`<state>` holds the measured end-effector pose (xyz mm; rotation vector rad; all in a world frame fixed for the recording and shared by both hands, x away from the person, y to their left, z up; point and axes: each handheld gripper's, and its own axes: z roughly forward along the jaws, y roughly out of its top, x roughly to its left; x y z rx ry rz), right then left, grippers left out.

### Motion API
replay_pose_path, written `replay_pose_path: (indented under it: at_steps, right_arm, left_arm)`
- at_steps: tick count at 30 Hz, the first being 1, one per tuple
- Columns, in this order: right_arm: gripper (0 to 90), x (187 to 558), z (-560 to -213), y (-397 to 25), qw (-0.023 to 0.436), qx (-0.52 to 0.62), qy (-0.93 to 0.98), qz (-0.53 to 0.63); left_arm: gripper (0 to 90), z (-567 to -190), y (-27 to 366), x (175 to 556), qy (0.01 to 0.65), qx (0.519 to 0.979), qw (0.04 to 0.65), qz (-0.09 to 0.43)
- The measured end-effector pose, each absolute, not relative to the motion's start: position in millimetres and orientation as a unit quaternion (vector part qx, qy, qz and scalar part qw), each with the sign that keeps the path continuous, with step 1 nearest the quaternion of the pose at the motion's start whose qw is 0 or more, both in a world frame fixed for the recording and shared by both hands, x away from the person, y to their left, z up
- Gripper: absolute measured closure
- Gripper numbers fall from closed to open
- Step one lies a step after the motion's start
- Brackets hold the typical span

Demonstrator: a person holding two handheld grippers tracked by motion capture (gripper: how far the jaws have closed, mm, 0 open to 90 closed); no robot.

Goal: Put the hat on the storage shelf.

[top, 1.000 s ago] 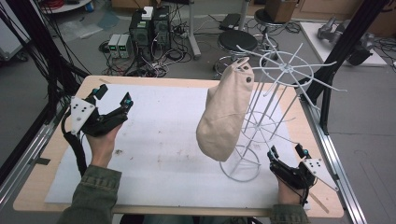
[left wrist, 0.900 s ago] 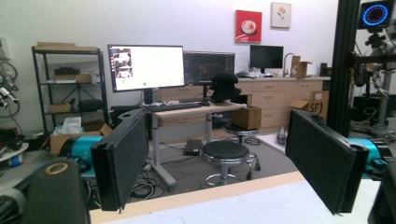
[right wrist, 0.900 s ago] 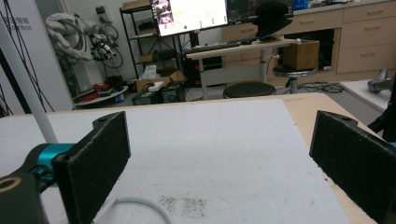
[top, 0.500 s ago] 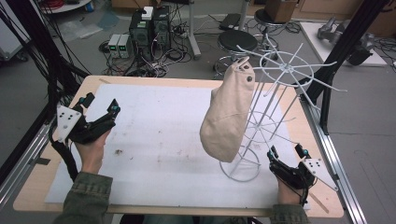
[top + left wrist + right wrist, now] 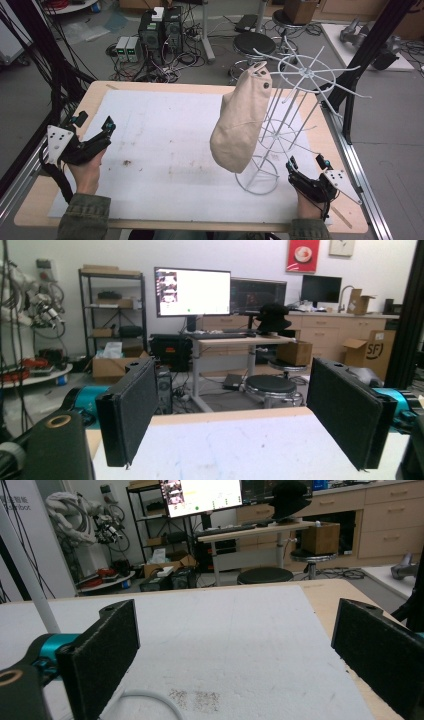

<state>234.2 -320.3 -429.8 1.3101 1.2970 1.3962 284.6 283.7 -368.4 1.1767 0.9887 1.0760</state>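
My left gripper (image 5: 95, 131) and right gripper (image 5: 306, 168) rest with jaws apart, well clear; the canvas bag (image 5: 240, 125) hangs on the wire rack (image 5: 290, 125); I avoid bumping its base.

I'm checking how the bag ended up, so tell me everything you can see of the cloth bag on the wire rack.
The cloth bag is plain beige, canvas-like fabric, soft and bulging toward its rounded bottom. Its gathered top, with a dark eyelet, hangs from a prong of the white wire rack. It hangs tilted, clear of the table's white mat, leaning against the rack's uprights. Neither claw touches it.
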Motion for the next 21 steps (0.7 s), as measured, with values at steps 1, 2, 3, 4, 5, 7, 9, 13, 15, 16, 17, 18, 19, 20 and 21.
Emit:
replay_pose_path:
  at_steps: [1,2,3,4,5,7,9,13,15,16,17,18,19,20,21]
  right_arm:
    - [4.3,234.4,-429.9,-320.2,0.404,0.518,0.514,0.552]
    - [4.3,234.5,-430.0,-320.0,0.404,0.517,0.515,0.552]
    - [4.3,234.7,-430.0,-320.1,0.405,0.515,0.516,0.552]
    - [4.4,234.8,-430.0,-319.8,0.403,0.516,0.516,0.552]
    - [4.3,235.1,-430.2,-319.6,0.402,0.516,0.517,0.552]
    - [4.4,235.2,-430.1,-319.3,0.400,0.515,0.520,0.552]
    - [4.4,235.0,-430.2,-319.4,0.399,0.515,0.520,0.553]
    - [4.3,235.1,-430.4,-320.5,0.400,0.516,0.519,0.552]
    - [4.3,235.0,-430.3,-320.4,0.402,0.515,0.519,0.552]
    - [4.4,235.3,-430.4,-320.2,0.402,0.514,0.518,0.553]
    - [4.3,234.9,-430.3,-319.9,0.399,0.517,0.519,0.552]
    - [4.3,235.0,-430.2,-319.8,0.400,0.516,0.519,0.552]
    - [4.3,235.2,-430.3,-319.4,0.400,0.516,0.517,0.553]
    - [4.4,235.0,-430.2,-319.5,0.399,0.517,0.518,0.552]
    - [4.3,235.2,-430.3,-319.5,0.399,0.517,0.519,0.552]
  left_arm:
    - [21.0,-371.6,285.6,283.6,0.428,0.507,0.590,0.460]
    - [21.0,-374.8,287.1,282.7,0.430,0.507,0.590,0.458]
    - [21.1,-377.3,288.3,282.4,0.433,0.508,0.587,0.458]
    - [21.2,-378.7,289.4,282.3,0.436,0.509,0.583,0.458]
    - [21.2,-379.4,290.1,281.9,0.439,0.509,0.581,0.460]
    - [21.2,-380.5,290.7,280.4,0.438,0.509,0.579,0.462]
    - [21.1,-382.7,290.2,278.9,0.438,0.515,0.574,0.462]
    - [21.0,-392.9,291.2,276.2,0.442,0.533,0.561,0.454]
    - [21.0,-398.9,293.1,275.4,0.447,0.538,0.557,0.447]
    - [21.0,-401.2,294.4,275.0,0.449,0.538,0.557,0.446]
    - [21.0,-403.1,295.7,274.7,0.452,0.536,0.559,0.443]
    - [21.0,-404.4,297.3,274.6,0.455,0.536,0.559,0.440]
    - [21.0,-405.6,298.4,274.5,0.458,0.534,0.559,0.439]
    - [21.0,-407.0,299.6,274.1,0.459,0.535,0.557,0.439]
    - [21.0,-409.0,300.3,273.6,0.459,0.535,0.559,0.437]
